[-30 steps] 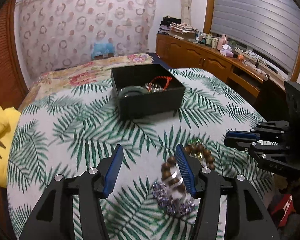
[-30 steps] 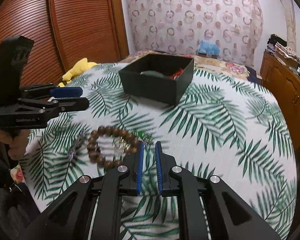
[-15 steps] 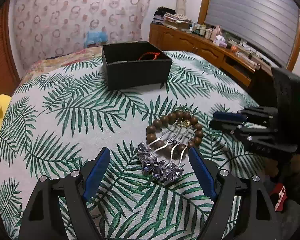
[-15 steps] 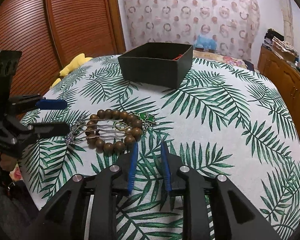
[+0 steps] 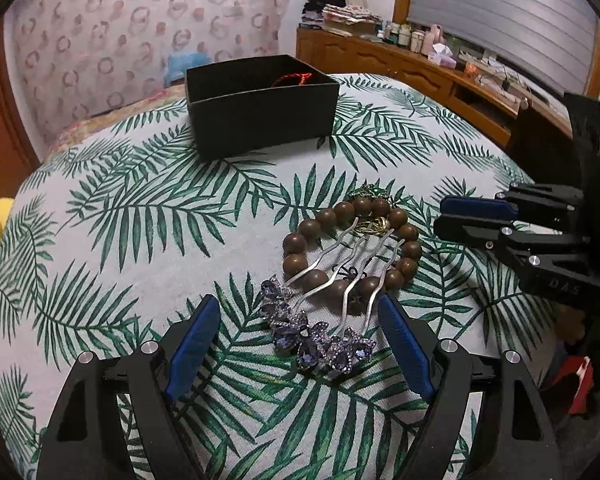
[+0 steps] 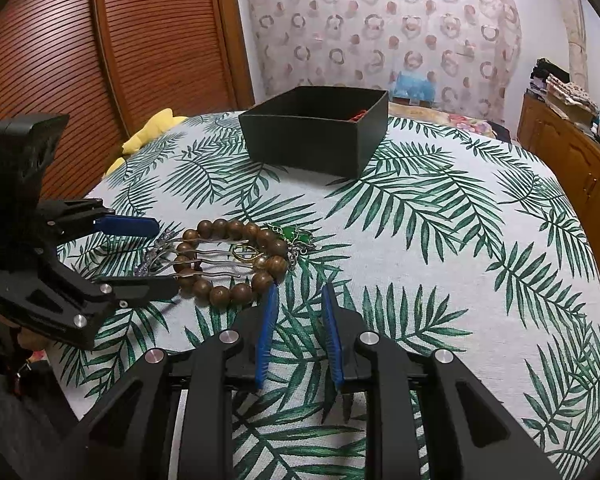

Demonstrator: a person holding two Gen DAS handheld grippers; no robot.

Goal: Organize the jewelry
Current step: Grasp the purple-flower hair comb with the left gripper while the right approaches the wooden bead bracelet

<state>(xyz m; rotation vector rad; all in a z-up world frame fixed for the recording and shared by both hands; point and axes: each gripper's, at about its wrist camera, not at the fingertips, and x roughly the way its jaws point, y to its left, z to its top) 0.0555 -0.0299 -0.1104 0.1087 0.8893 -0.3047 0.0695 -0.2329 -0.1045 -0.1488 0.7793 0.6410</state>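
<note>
A purple jewelled hair comb [image 5: 316, 340] with silver prongs lies on a brown wooden bead bracelet [image 5: 296, 245] on the leaf-print cloth; a green pendant [image 5: 370, 193] and a gold piece lie at the bracelet's far side. My left gripper [image 5: 300, 320] is open, its jaws either side of the comb's jewelled end, not touching. My right gripper [image 6: 298, 300] is open a little and empty, just right of the bracelet [image 6: 220, 292]. The comb [image 6: 156, 254] also shows in the right wrist view. A black box [image 5: 260, 108] holding a red cord stands farther back.
The table [image 6: 460, 240] is round with a leaf-print cloth. A yellow soft toy [image 6: 148, 132] lies at the left edge. A wooden sideboard [image 5: 420, 68] with bottles stands on the right, a slatted wooden door [image 6: 100, 40] on the left.
My left gripper has dropped low, opened wider and now straddles the comb. My right gripper has opened slightly and come down beside the bracelet.
</note>
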